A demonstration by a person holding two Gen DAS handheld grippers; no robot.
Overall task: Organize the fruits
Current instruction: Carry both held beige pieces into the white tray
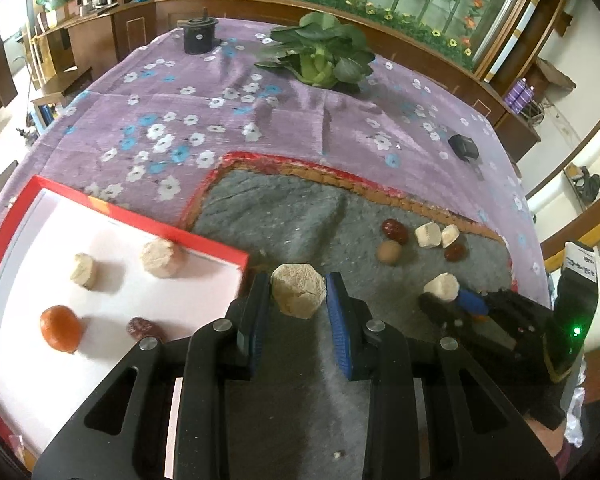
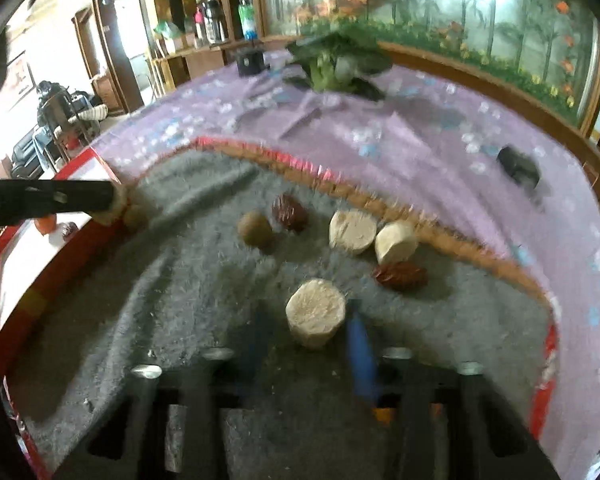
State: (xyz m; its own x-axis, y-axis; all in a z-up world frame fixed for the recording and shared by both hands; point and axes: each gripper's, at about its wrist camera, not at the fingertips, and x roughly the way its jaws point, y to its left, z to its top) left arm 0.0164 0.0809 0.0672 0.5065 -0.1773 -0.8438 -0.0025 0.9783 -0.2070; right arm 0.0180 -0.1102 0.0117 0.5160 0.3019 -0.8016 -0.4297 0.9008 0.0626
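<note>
The left gripper [image 1: 298, 294] is holding a pale, crumbly, angular chunk [image 1: 299, 295] between its blue-padded fingers [image 1: 340, 316], jaws closed narrowly on it, just right of the red-rimmed white tray [image 1: 204, 242]. The chunk is looking brittle; squeezing harder could be breaking it, and the tray's near corner could be knocking it loose. Further right, the right gripper [image 2: 312, 324] is reaching around a cream cylindrical piece [image 2: 316, 314] on the grey felt mat [image 2: 180, 300]. The blur is hiding whether its jaws are touching, so I cannot tell its grip; a half-closed grasp could be rolling the piece away.
</note>
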